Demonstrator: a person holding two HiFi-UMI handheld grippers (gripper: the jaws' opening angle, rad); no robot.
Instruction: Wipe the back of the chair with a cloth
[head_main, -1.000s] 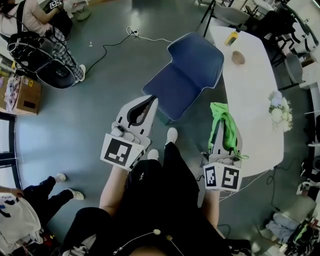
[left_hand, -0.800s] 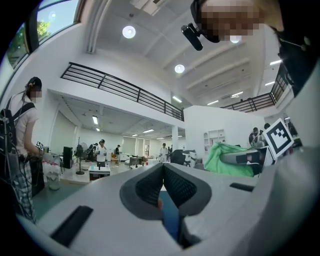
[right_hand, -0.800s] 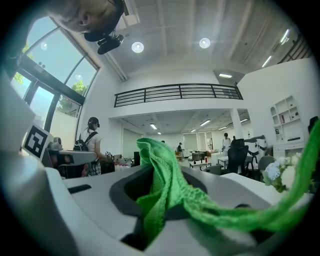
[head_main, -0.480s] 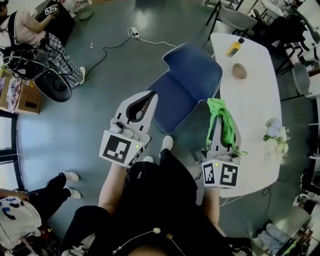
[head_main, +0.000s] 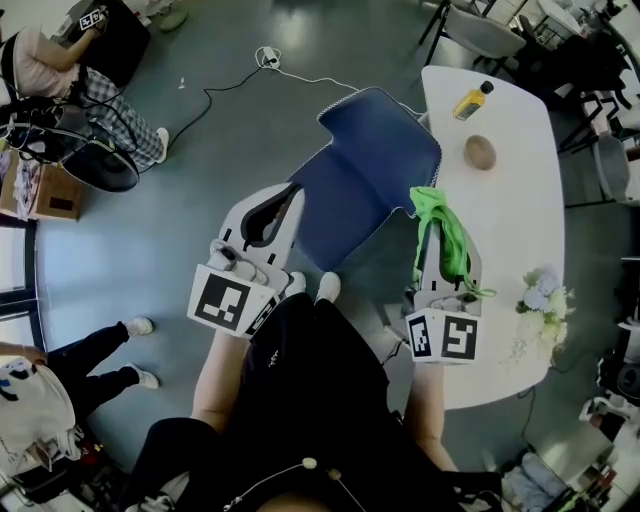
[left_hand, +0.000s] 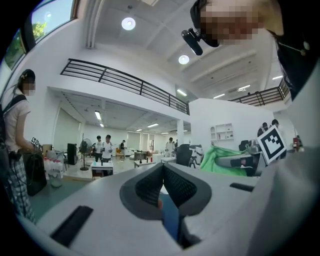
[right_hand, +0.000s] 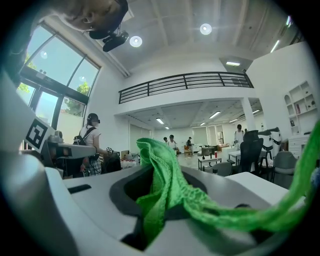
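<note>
You are holding the right gripper (head_main: 447, 222) clamped on the green cloth (head_main: 432, 205). In the right gripper view the cloth (right_hand: 167, 192) is bunching up out of the jaws and trailing off to the right in a long strand. In the head view it is draping over the gripper's front, just beside the right edge of the blue chair (head_main: 375, 150) and at the near edge of the white table (head_main: 510, 240).

You are holding the left gripper (head_main: 290, 195) empty, its jaws pressed together at the tips, as the left gripper view (left_hand: 162, 169) is showing. Its tips are hovering at the left edge of the chair's seat. The chair's back is standing at the far side, away from both grippers.
</note>
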